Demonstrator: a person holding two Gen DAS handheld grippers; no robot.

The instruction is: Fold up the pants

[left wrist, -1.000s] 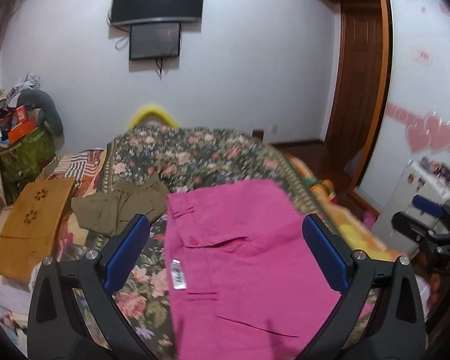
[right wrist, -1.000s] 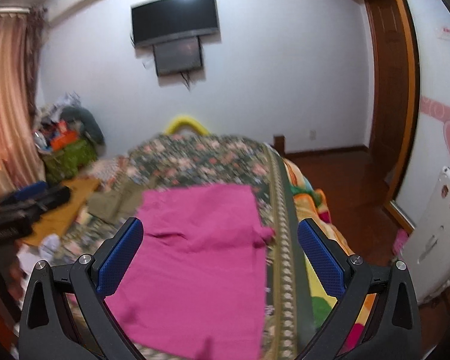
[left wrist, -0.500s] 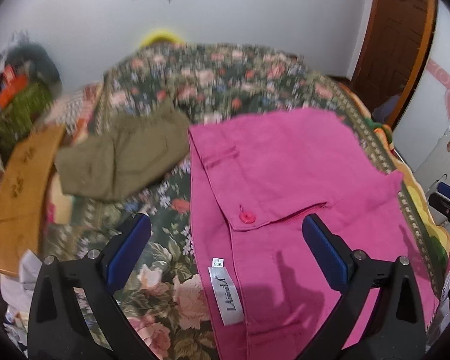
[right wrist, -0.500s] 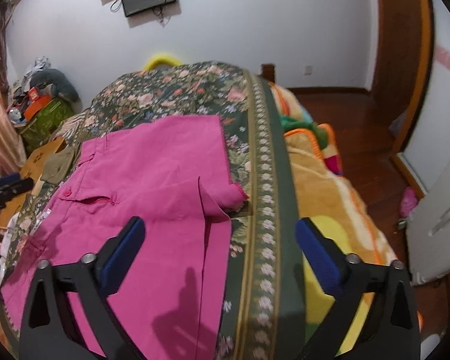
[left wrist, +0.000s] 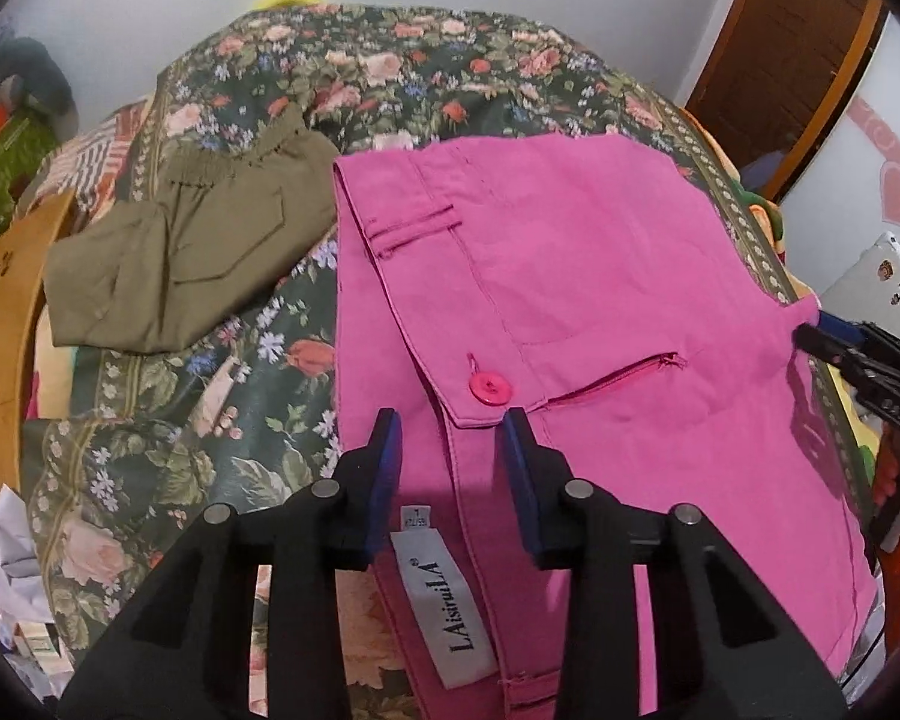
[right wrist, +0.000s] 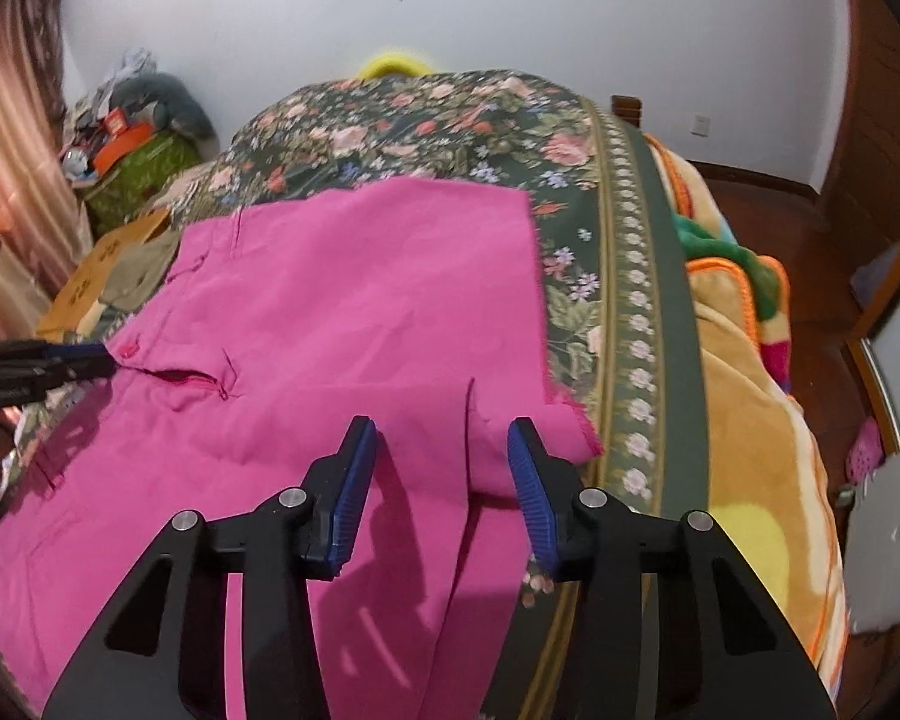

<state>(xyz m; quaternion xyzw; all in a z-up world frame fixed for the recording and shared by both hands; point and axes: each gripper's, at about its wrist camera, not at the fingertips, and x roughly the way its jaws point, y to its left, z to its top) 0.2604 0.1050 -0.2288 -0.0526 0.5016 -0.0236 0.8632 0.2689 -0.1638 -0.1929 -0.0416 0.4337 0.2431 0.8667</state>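
Pink pants (left wrist: 600,276) lie spread flat on the floral bedspread (left wrist: 426,72), waistband to the left with a pink button (left wrist: 489,389) and a white label (left wrist: 450,600). My left gripper (left wrist: 453,420) is half open, its jaws straddling the waistband just below the button. My right gripper (right wrist: 441,432) is half open, hovering over the crotch and leg edge of the pants (right wrist: 342,324) near the bed's right side. Neither clamps cloth. Each gripper shows at the edge of the other's view.
Folded olive pants (left wrist: 174,264) lie left of the pink ones. A wooden board (left wrist: 0,324) sits at the bed's left edge. An orange blanket (right wrist: 750,420) drapes the right side. The floral bedspread (right wrist: 426,120) extends far to the wall.
Both grippers moved forward and down close to the pants. Both jaws narrowed from wide open to half open.
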